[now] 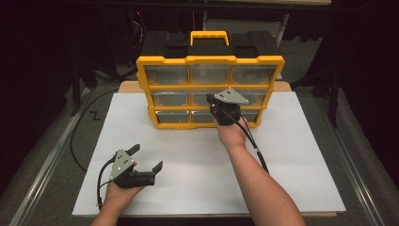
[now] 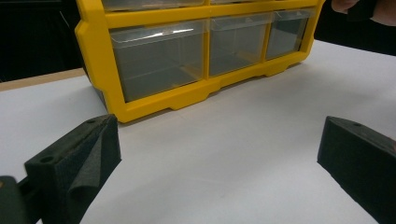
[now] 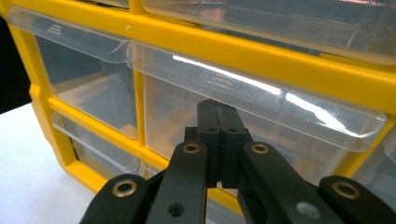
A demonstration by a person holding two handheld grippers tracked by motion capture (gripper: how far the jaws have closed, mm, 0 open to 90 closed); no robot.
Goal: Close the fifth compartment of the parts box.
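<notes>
The right tool [image 3: 218,122], its jaws pressed together and holding nothing, is sitting just under a clear drawer's [image 3: 243,100] lip on the yellow box [image 1: 210,60], while the left tool [image 1: 146,157] is resting wide open over the table [image 1: 301,155].

Lab recording setup, white-topped table [image 1: 291,155], black drapes [image 1: 37,56] (all round), floor rails [image 1: 42,174]
</notes>
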